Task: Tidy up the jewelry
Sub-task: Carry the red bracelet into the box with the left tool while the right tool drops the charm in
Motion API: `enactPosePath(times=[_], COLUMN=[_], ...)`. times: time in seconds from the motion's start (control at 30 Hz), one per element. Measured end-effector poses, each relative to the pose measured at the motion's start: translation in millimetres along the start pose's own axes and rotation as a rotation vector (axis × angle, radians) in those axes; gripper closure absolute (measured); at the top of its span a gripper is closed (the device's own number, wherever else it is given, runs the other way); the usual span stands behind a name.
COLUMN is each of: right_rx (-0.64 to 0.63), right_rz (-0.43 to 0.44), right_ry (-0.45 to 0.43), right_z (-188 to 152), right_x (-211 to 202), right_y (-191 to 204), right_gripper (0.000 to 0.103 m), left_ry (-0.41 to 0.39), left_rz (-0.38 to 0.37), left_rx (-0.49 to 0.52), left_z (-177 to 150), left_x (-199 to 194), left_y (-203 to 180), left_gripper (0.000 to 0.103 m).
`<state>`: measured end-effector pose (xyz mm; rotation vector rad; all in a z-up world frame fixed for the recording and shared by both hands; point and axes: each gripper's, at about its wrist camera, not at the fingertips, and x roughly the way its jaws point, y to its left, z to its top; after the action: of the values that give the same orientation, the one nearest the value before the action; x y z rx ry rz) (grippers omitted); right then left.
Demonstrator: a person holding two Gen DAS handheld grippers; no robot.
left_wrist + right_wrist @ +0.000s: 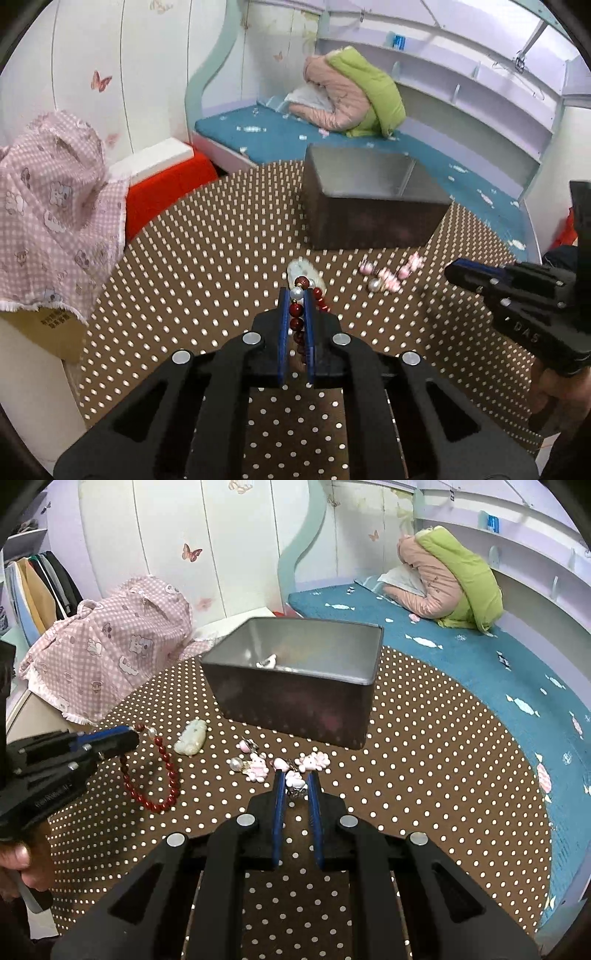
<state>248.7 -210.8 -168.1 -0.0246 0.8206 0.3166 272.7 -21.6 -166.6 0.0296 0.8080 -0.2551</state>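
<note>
The dark metal box (295, 701) sits open-topped on the brown polka-dot tablecloth (424, 757), and the right wrist view looks into it: a small white piece (267, 662) lies on its floor, near the front wall. From the left wrist view the box (373, 218) shows only bare grey inner walls, its floor hidden by the front wall. The left gripper (296, 295) is clamped on the red bead bracelet (297, 321), a pearly bead sitting right between its blue fingertips; the right wrist view adds that the bracelet (162, 775) hangs in a loop from that gripper (136, 733), its lower end at the cloth. The right gripper (295, 775) is pinched on a small pink-and-white charm (295, 780). Just beyond it a cluster of pink charms (280, 762) with a pearl (235, 764) lies before the box, and a pale green pendant (190, 738) rests beside the bracelet. In the left wrist view the right gripper (452, 271) comes in from the right edge, what it holds not visible.
</note>
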Motion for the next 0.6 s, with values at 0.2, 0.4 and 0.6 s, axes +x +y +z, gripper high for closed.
enactPosePath(times=[0.2, 0.4, 0.6], right_rx=[-0.029, -0.086, -0.129], right_rz=[0.011, -0.007, -0.038], right_ry=[-0.050, -0.149, -0.222], right_z=[15, 52, 90], right_x=[-22, -55, -73], right_y=[9, 13, 14], right_gripper=[0.092, 0.092, 0.092], left_ry=[-0.084, -0.182, -0.278], left_rz=[-0.012, -0.033, -0.054], left_rx=[0.038, 0.070, 0.088], left_z=[24, 59, 98], left_x=[-31, -58, -81], left_y=[-4, -11, -16], left_gripper=[0.095, 0.095, 0.095])
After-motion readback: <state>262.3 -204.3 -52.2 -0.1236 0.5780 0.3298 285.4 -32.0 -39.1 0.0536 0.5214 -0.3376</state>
